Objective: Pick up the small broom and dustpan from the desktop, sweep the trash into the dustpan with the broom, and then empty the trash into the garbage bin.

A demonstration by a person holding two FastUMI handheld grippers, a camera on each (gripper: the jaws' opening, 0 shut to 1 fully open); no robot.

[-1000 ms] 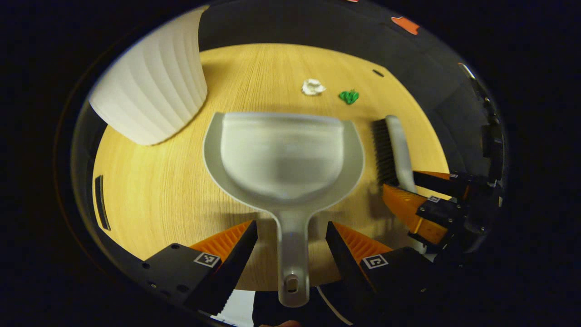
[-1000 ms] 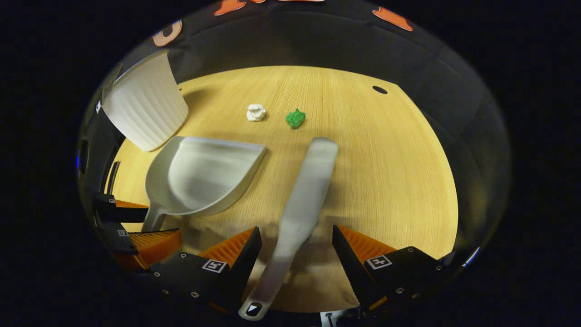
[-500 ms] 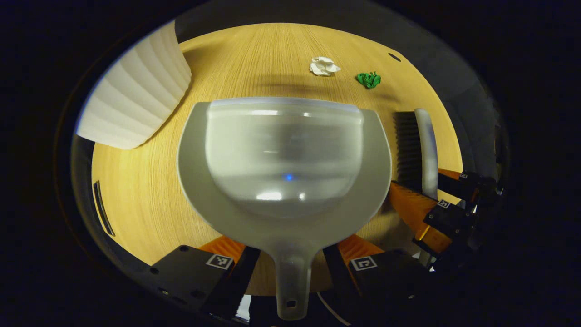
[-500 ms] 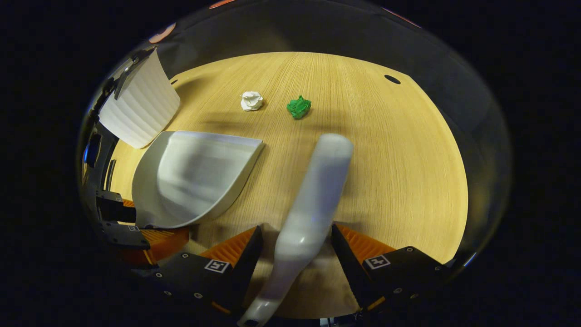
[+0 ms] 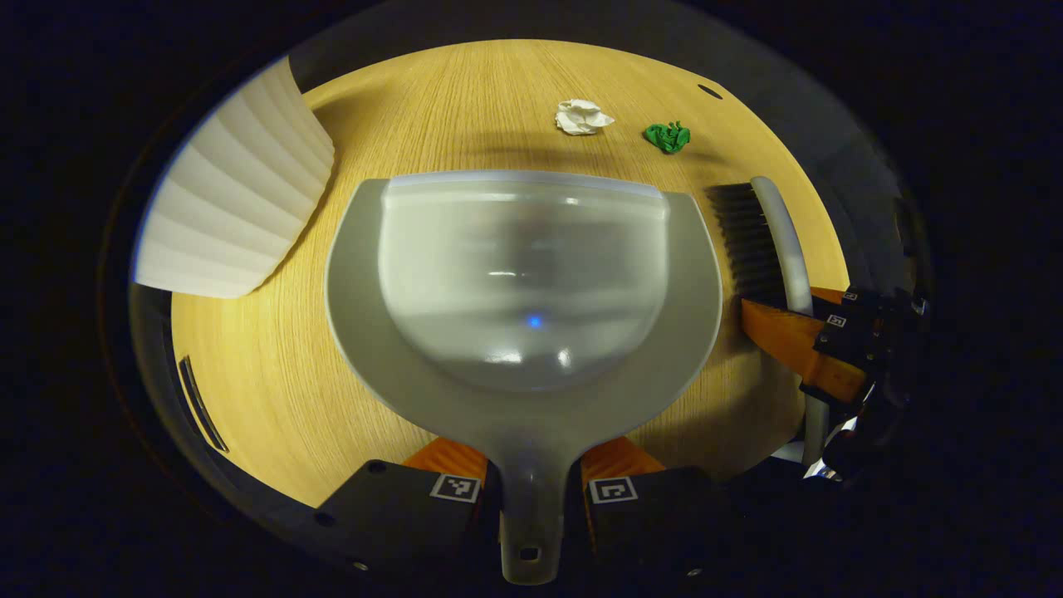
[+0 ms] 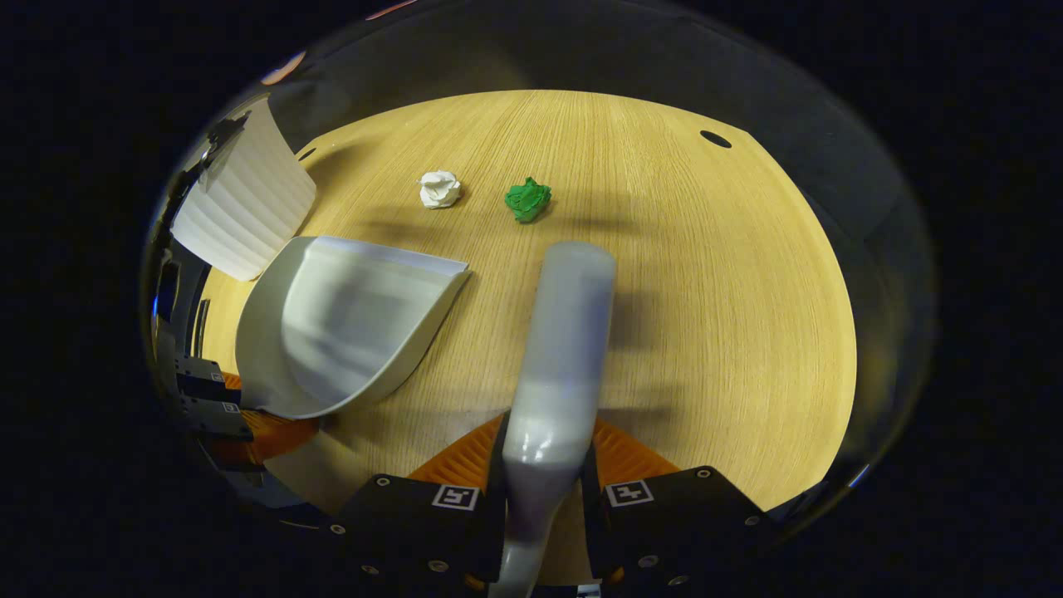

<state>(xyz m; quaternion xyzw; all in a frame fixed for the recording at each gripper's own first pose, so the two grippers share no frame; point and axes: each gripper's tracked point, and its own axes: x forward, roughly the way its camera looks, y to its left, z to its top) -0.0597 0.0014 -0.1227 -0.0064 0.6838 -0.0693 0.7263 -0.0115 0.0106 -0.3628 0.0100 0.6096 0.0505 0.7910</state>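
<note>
My left gripper (image 5: 531, 465) is shut on the handle of the grey dustpan (image 5: 523, 282), whose open mouth faces away across the wooden desktop (image 5: 274, 357). My right gripper (image 6: 544, 453) is shut on the handle of the grey broom (image 6: 565, 332), which points forward; its dark bristles (image 5: 743, 241) show in the left gripper view, beside the dustpan's right edge. A crumpled white paper ball (image 5: 583, 116) and a green one (image 5: 667, 136) lie side by side beyond the dustpan's mouth. The dustpan (image 6: 349, 328) sits left of the broom in the right gripper view.
A white ribbed garbage bin (image 5: 228, 199) stands at the desktop's far left, close to the dustpan's left side. A small dark hole (image 6: 715, 139) is in the desktop at the far right. The desk's front edge runs just under both grippers.
Both grippers went from open around the handles to shut on them. The dustpan and broom now sit closer and larger in their views, the broom straightened between the right fingers.
</note>
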